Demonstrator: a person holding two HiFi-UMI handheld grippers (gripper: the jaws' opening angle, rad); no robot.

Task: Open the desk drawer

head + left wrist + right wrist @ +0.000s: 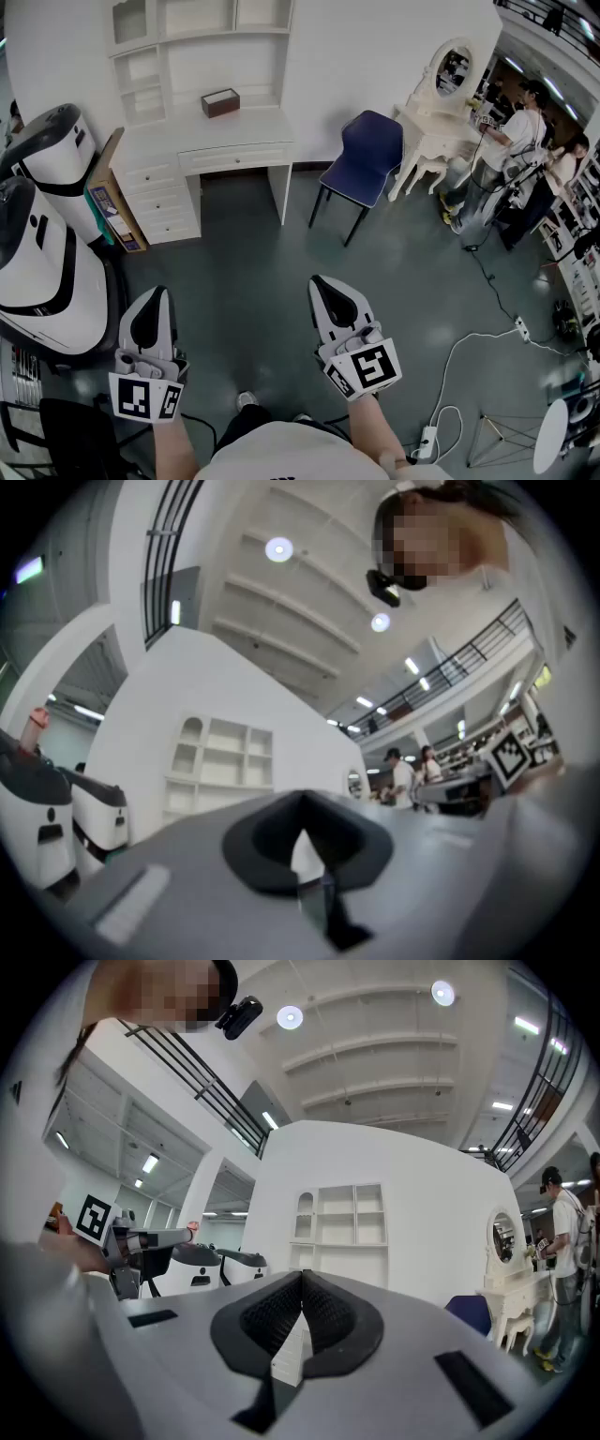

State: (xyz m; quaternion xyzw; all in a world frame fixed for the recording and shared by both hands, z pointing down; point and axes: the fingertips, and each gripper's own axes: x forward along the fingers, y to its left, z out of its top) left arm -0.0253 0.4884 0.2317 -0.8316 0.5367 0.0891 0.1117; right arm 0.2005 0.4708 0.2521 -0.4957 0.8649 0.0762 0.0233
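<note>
the white desk (pixel 267 127) with its shelf hutch (pixel 197 42) stands against the wall in the upper left of the head view. the desk drawer (pixel 234 157) is the wide one just under the tabletop, and it sits closed, flush with the desk front. a stack of three side drawers (pixel 167 202) at the desk's left end is closed too. a small brown box (pixel 219 102) rests on the tabletop.

both grippers are low in the frame over the grey floor (pixel 253 272), well apart from the desk. the left gripper (pixel 156 298) is at lower left, its black pads pressed together with nothing between them. the right gripper (pixel 323 286) is near bottom centre, also with its jaws closed on nothing.

a blue chair (pixel 366 159) stands right of the desk. beyond it, a white vanity table (pixel 436 141) carries an oval mirror (pixel 454 70). people (pixel 511 155) stand at the right edge. two white and black machines (pixel 42 234) fill the left edge, and a white cable (pixel 469 347) lies on the floor at lower right.
</note>
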